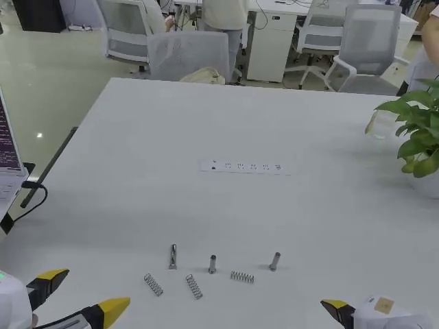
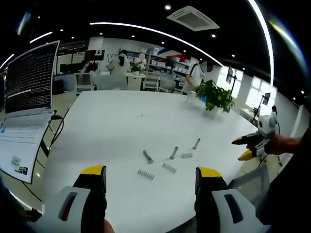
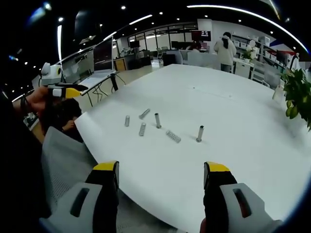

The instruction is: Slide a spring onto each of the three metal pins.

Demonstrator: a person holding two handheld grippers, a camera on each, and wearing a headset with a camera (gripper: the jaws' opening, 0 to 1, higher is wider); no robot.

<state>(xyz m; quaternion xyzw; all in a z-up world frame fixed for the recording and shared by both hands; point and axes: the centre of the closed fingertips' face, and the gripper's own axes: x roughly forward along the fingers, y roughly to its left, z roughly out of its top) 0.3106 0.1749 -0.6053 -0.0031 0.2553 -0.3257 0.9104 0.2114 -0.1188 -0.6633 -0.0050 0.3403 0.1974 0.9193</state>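
Three metal pins rest near the table's front edge: one lying down, and two that seem upright, one in the middle and one to the right. Three loose springs lie just in front of them, none on a pin. My left gripper is open at the bottom left, short of the springs. My right gripper is open at the bottom right. In the left gripper view the pins and springs lie ahead of the empty jaws. The right gripper view shows a spring and a pin.
A white power strip lies mid-table. A potted plant and a glass stand at the right edge. A laptop with a cable sits off the left side. Office chairs stand beyond the far edge.
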